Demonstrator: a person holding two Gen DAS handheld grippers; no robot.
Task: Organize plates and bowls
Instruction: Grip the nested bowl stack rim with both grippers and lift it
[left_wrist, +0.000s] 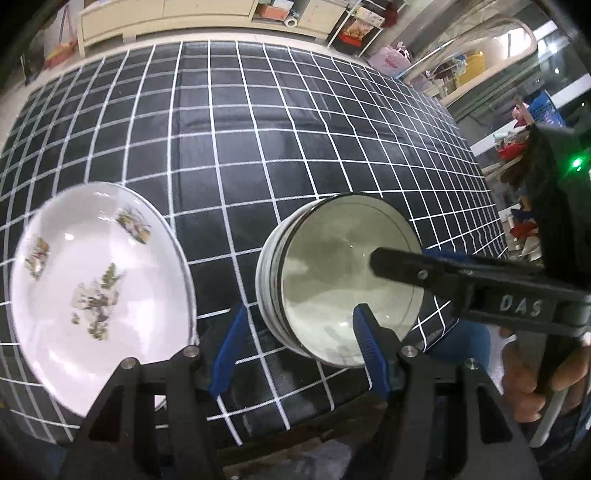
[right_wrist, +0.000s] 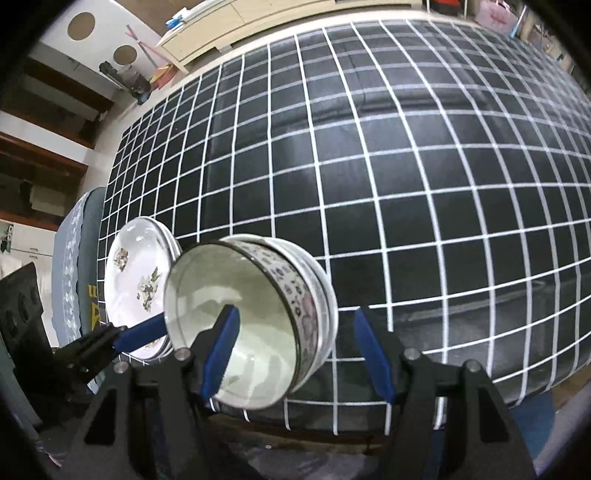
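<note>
A stack of bowls (left_wrist: 332, 280) with a dark rim and flower-patterned band stands near the table's front edge; it also shows in the right wrist view (right_wrist: 266, 317). White plates with leaf prints (left_wrist: 96, 288) lie stacked to its left, also seen in the right wrist view (right_wrist: 136, 273). My left gripper (left_wrist: 299, 350) is open and empty, between the plates and the bowls, its right finger in front of the bowls. My right gripper (right_wrist: 295, 350) is open, its left finger over the top bowl's opening and its right finger outside the wall. It reaches in from the right in the left wrist view (left_wrist: 399, 258).
The table wears a black cloth with a white grid (right_wrist: 406, 166); its front edge runs just below both grippers. Cream cabinets (left_wrist: 184, 14) stand beyond the far edge. Shelves with clutter (left_wrist: 498, 74) are at the right. A blue-grey chair (right_wrist: 74, 258) stands at the left end.
</note>
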